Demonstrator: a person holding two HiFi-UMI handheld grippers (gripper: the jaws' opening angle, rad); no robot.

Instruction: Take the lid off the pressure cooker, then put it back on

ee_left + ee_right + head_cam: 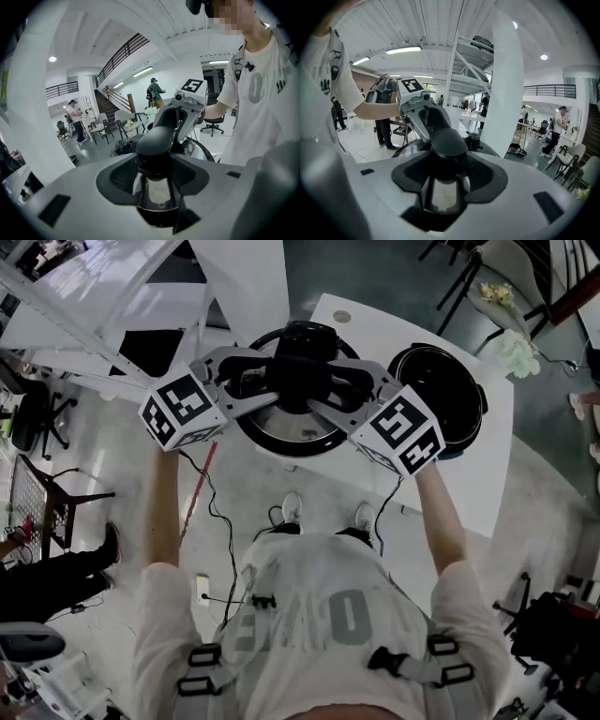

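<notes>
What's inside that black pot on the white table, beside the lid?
Inside the pot only a dark, bare-looking inner wall shows. A marker cube covers its near-left edge, and the bottom is too dark to judge.

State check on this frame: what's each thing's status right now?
lid: off the pot, carried by both grippers
handle: clamped from both ends
pot: open, standing on the table
left gripper: shut on handle
right gripper: shut on handle
</notes>
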